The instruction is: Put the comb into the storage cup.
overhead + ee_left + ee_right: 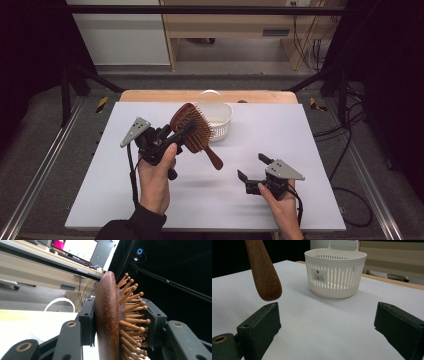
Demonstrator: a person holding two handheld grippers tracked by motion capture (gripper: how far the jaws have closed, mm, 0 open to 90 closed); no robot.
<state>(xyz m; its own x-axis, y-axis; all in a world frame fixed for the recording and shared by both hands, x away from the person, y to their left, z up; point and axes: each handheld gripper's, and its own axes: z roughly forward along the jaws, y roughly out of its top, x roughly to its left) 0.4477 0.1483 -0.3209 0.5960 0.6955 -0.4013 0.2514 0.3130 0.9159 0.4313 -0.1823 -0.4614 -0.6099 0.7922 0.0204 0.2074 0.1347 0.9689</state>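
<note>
1. Hairbrush (192,129) hangs above the bench (100,200) near its far edge, head clamped in the left gripper (176,134), just before the white basket (220,122).
2. Left gripper view: jaws squeeze the hairbrush (107,322).
3. Right gripper view: right gripper (327,325) gapes, released.

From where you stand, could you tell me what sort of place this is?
Most likely a lab or recording workspace: a white table inside a black frame, a camera mounted on a bar, and a desk with a lit monitor and loose cables on the floor.
</note>
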